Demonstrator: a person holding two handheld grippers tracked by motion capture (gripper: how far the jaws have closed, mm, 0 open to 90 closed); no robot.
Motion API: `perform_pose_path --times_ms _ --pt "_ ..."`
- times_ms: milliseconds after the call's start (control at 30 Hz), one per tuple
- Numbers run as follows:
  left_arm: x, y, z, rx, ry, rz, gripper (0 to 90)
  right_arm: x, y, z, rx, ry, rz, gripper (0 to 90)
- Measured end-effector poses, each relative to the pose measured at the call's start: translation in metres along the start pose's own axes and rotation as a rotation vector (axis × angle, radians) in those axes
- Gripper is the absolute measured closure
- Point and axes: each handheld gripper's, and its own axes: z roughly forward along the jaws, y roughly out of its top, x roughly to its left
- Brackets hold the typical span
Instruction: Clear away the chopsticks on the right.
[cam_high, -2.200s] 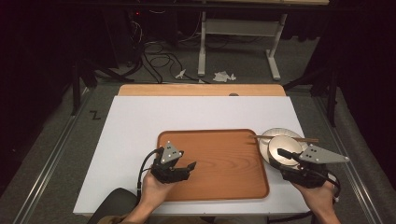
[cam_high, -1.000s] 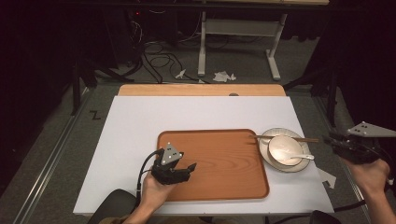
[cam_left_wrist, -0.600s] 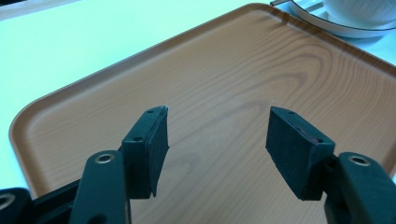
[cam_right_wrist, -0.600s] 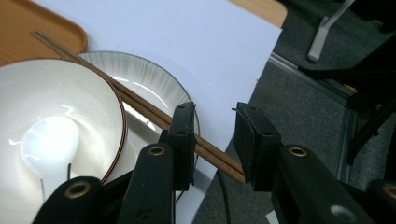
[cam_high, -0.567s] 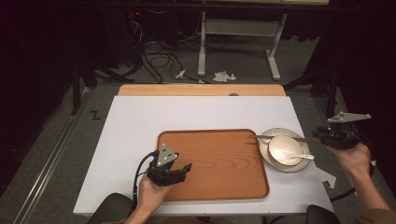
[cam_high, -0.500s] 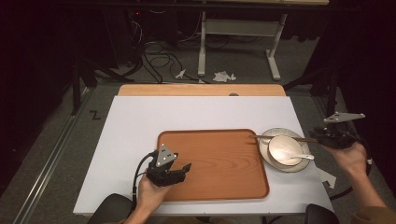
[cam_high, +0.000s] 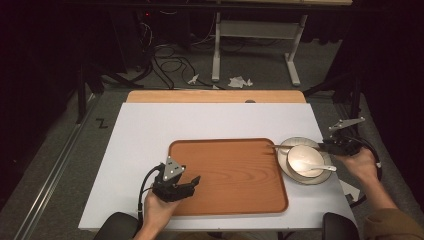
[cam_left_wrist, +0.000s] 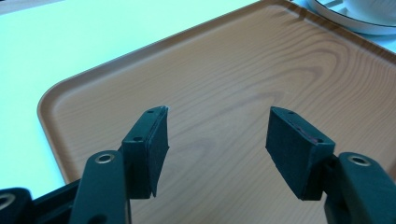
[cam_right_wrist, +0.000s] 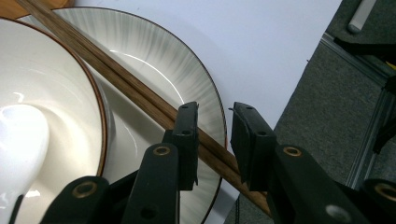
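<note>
On the high view the white rectangular tabletop (cam_high: 215, 125) lies bare along its left and far sides, with broad open room there. The left gripper (cam_high: 187, 184) hovers over the near-left corner of the brown wood-grain rectangular tray (cam_high: 230, 170), its jaws spread wide with nothing between them. The left gripper view shows what the overhead hides: the raised rounded rim of the tray curving round the corner beyond the left gripper (cam_left_wrist: 217, 144), and the tray's bare floor running clear toward the far side.

Just right of the tray, touching or nearly touching its edge, sits the round grey-streaked dark-rimmed plate (cam_high: 286, 147), bearing a white bowl (cam_high: 305, 159) with a white ceramic spoon (cam_high: 322, 168) in it. A pair of brown wooden chopsticks (cam_high: 295, 146) lies across the plate's far part.

At the table's right edge, the right gripper (cam_high: 325, 146) meets the chopsticks' end. The right gripper view shows the right gripper (cam_right_wrist: 214, 140) with jaws narrowly apart, the chopsticks (cam_right_wrist: 135, 95) passing between them; whether the pads press the wood I cannot tell. Grey floor lies just beyond.
</note>
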Motion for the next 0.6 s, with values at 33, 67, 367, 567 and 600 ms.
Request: perform_pose_path --times_ms 33,67,367,567,600 --pt "0.0006 -0.0004 -0.0005 0.003 0.0 0.001 38.9 0.0001 0.0004 0.0013 -0.001 -0.003 0.002 71.8" --pt "0.0008 -0.001 -0.0009 0.003 0.003 -0.002 38.9 -0.0007 0.0016 0.0037 0.006 0.005 0.0 71.7" --pt "0.0024 -0.0045 -0.0033 0.004 0.016 -0.015 39.0 -0.0013 0.0041 0.0101 0.024 0.03 -0.016 71.2" --pt "0.0027 -0.0059 -0.0024 0.014 0.013 -0.02 39.0 -0.0034 0.0041 0.01 0.028 0.056 -0.009 71.2" --pt "0.0029 -0.006 -0.0027 0.012 0.015 -0.021 38.9 -0.0041 0.0041 0.0092 0.033 0.069 -0.009 71.1"
